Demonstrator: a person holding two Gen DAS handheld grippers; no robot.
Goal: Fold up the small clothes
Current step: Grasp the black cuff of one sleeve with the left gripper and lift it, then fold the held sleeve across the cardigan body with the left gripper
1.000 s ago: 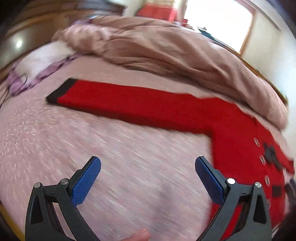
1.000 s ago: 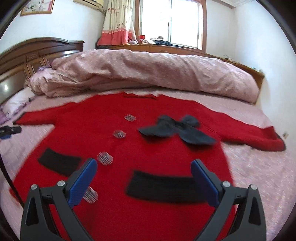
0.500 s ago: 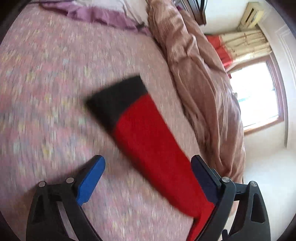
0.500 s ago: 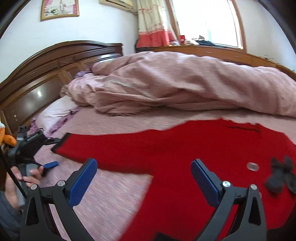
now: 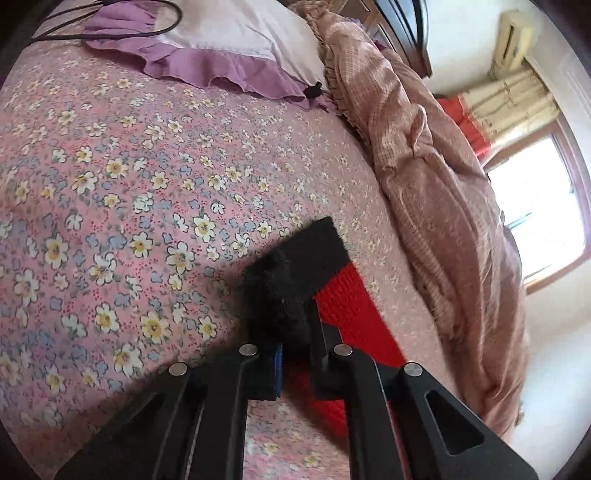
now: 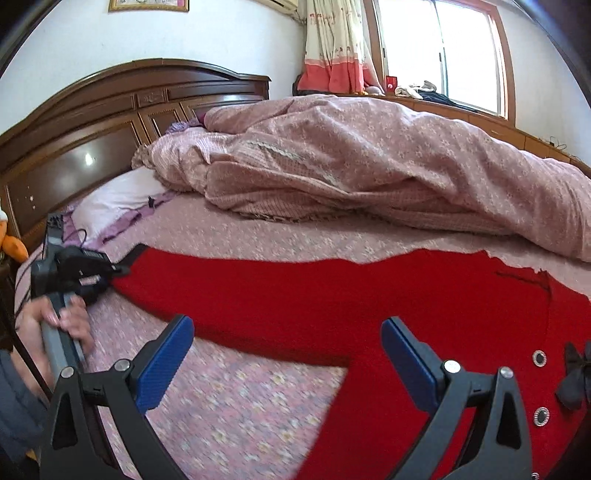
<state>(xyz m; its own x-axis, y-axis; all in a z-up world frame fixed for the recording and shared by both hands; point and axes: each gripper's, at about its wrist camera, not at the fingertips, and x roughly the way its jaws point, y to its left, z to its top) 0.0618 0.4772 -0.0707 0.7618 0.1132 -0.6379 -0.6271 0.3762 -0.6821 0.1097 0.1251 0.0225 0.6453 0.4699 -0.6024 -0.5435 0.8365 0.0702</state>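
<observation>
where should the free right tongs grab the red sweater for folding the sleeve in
Take the red sweater at the underarm corner, where the sleeve's lower edge meets the body, coming in low from the near side. That edge lies flat and bare on the floral sheet, right ahead of the open right tongs. The left tongs already pinch the black cuff.

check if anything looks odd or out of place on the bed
Nothing looks damaged or spilled. The red cardigan lies flat on the sheet, sleeve stretched out, its black cuff bunched where the left gripper has just closed on it. A heaped duvet and a black cable on the pillow are merely untidy.
</observation>
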